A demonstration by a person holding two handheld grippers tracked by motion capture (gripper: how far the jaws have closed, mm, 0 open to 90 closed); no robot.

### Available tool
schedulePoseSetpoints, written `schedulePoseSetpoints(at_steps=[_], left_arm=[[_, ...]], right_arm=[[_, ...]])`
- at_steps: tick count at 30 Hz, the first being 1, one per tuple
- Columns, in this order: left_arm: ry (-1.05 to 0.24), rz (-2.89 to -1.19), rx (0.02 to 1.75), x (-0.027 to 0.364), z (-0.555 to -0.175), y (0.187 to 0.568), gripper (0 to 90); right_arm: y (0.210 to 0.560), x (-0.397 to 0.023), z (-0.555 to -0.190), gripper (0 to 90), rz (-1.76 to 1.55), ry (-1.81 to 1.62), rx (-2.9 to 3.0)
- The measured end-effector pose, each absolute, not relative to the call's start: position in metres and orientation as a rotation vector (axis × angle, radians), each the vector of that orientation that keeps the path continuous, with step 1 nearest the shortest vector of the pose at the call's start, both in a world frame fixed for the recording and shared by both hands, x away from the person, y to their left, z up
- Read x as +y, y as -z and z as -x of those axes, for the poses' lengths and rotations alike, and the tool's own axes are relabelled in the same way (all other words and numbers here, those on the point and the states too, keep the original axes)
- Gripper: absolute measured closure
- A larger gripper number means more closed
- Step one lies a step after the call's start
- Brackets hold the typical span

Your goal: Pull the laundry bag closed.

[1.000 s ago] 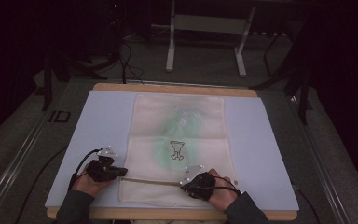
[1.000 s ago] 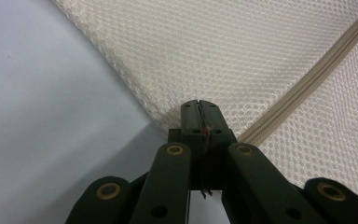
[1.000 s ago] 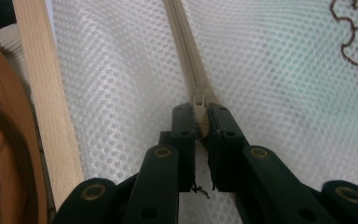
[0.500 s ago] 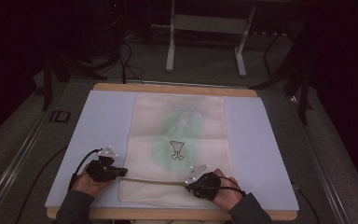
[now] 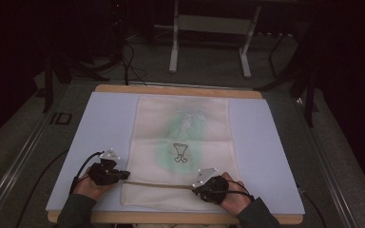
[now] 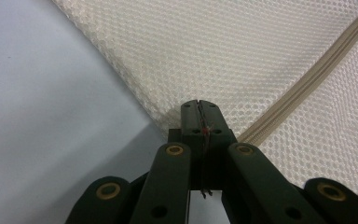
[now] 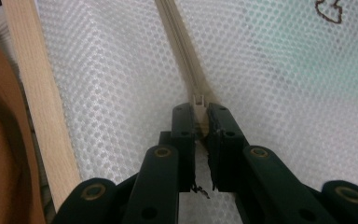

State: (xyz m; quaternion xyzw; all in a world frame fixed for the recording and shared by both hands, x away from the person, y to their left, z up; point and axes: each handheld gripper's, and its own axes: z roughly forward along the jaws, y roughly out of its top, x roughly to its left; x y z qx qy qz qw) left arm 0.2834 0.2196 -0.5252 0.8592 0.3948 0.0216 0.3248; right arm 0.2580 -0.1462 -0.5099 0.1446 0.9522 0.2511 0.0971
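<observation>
Left tool [image 6: 199, 108] pinching mesh bag [image 5: 183, 142] corner; right tool [image 7: 200, 116] clamped on zipper pull [image 7: 198, 100]. Zipper [image 5: 159, 185] runs straight between them.

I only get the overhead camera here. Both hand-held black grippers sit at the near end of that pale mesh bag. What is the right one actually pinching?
Observer: The right gripper has its jaws closed on the small beige zipper pull of the white mesh laundry bag.
Operator: And the left one?
Observer: The left gripper is clamped on the bag's corner edge, beside the beige zipper tape.
Operator: Anything under that corner?
Observer: The pale blue-grey table mat, bare right up to the mesh.
</observation>
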Motion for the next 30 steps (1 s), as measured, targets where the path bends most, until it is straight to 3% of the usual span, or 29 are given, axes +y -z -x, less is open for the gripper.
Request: schedulePoseSetpoints(at_steps=[30], left_arm=[[-0.059, -2.254, 1.035, 0.219, -0.283, 0.525, 90.0]], right_arm=[[0.508, -0.172, -0.257, 82.2, -0.489, -0.733, 2.806]])
